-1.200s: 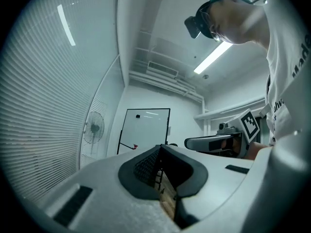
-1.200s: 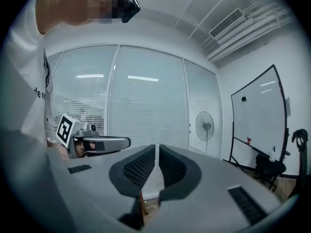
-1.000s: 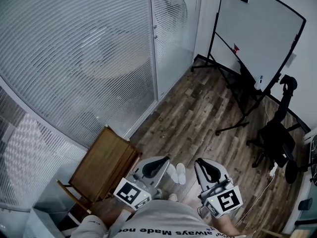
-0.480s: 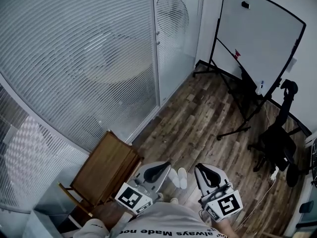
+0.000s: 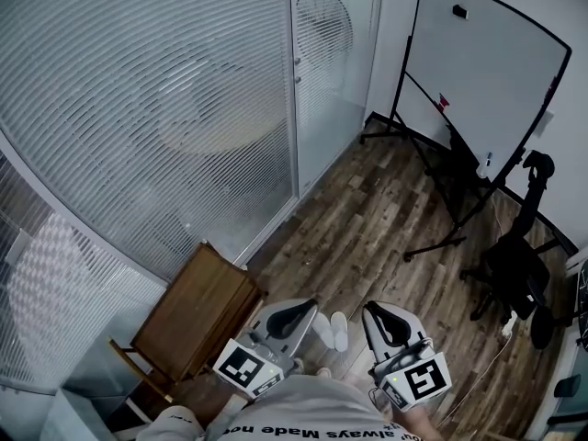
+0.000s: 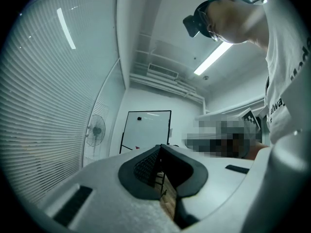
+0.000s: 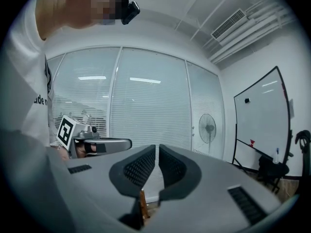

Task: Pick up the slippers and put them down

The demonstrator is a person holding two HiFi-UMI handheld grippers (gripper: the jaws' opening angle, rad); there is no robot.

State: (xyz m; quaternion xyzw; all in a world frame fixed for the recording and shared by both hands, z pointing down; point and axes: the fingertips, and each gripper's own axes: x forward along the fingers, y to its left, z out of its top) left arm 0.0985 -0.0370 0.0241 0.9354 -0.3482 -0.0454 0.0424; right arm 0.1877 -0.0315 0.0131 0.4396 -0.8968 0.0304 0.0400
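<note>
Standing over the slippers (image 5: 329, 327): a white pair, side by side on the wood floor (image 5: 386, 209), just beyond the feet and, in the head view, between the two grippers. Holding the left gripper (image 5: 296, 312) and the right gripper (image 5: 378, 312) level and close to the body, pointed toward the far wall rather than down at the floor (so, by the look of it, carried at rest and not reaching). Shut on the left, pad against pad, with nothing pinched. Closed to a thin slit on the right, likewise empty. Clear of the pair, touching neither slipper. Hard to place within the task: fits a pair waiting to be lifted as well as a pair already set back down. Laid neatly together on open floor, probably to leave room for a gripper on either side. To the left, a wooden stool (image 5: 197, 306) near the glass partition (image 5: 138, 108); far right, a whiteboard (image 5: 482, 72).
</note>
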